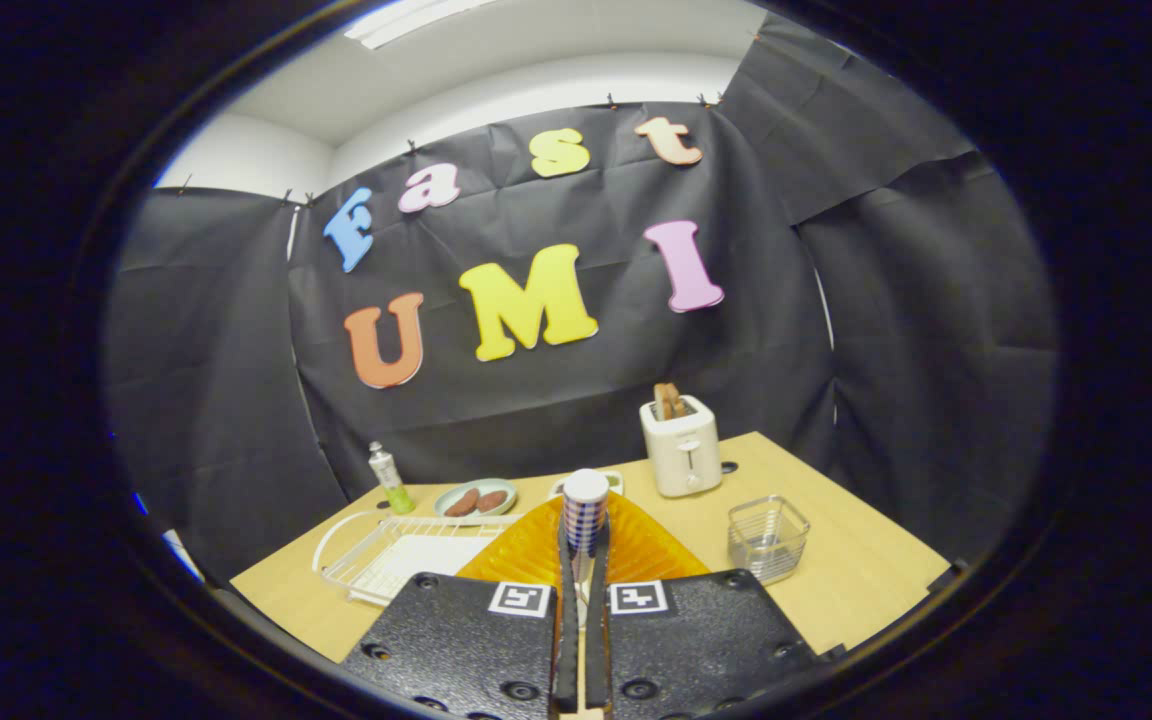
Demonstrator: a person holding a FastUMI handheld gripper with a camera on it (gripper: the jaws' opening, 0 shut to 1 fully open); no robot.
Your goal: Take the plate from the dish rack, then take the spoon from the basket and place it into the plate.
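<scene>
My gripper (584, 562) is shut on a spoon (585, 508), a white piece with a blue checked pattern that stands up between the two fingertips. Right under and just beyond the fingers lies the ribbed orange plate (658, 548) on the wooden table (866, 575). The fingers and spoon hide the plate's middle. To the left of the plate stands the white wire dish rack (376, 560), with no dish in it. To the right of the fingers is the small metal wire basket (768, 538), which looks empty.
Beyond the plate stands a white toaster (682, 448) with toast in its slot. A pale green dish (477, 497) with two brown pieces and a green bottle (390, 480) sit behind the rack. Bare wood shows to the right of the basket.
</scene>
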